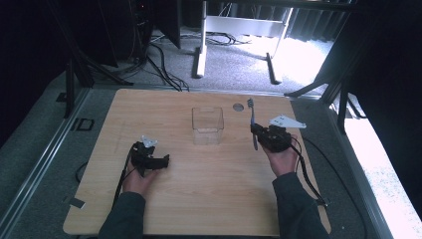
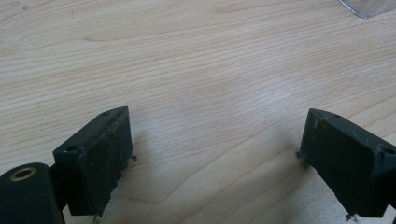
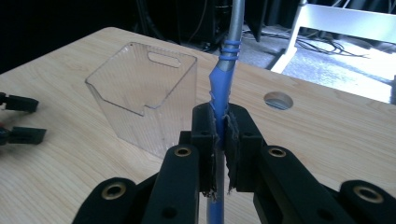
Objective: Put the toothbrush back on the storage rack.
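Right hand-held gripper (image 3: pixel 219 140) clamps the toothbrush (image 3: pixel 223 79) — left hand-held gripper (image 2: pixel 215 154) gapes wide over bare table (image 2: pixel 187 70).

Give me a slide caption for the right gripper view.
Right gripper clamps a blue toothbrush upright between its fingers, beside a clear plastic container on the wooden table.

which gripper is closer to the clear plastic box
Right. The right gripper, clamping a toothbrush, sits just beside the clear plastic box; the open left gripper rests farther off, nearer the person.
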Action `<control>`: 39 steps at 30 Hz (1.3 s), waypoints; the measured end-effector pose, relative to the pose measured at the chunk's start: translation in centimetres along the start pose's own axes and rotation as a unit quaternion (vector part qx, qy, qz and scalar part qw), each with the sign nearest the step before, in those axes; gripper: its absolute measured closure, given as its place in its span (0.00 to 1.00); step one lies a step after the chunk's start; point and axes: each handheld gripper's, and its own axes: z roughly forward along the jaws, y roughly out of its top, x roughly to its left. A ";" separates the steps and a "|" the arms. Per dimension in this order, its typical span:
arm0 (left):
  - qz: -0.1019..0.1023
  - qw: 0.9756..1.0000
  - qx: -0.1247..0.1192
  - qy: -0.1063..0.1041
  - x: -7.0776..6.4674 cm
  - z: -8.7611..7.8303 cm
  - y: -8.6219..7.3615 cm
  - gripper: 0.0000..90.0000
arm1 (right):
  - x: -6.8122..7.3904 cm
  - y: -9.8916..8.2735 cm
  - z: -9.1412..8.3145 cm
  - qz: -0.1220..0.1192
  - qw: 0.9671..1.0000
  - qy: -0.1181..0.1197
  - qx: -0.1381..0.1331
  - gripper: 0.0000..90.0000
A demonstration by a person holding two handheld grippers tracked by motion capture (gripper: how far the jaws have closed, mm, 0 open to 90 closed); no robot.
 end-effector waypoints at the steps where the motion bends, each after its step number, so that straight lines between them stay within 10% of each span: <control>1: 0.000 1.000 0.000 0.000 0.0 0.0 0.0 0.11 | 0.0 0.0 0.1 0.001 1.000 0.004 -0.003 0.92; 39: 0.000 1.000 0.000 0.000 0.0 0.0 0.0 0.11 | 0.5 1.5 1.4 0.012 0.998 0.038 -0.042 0.92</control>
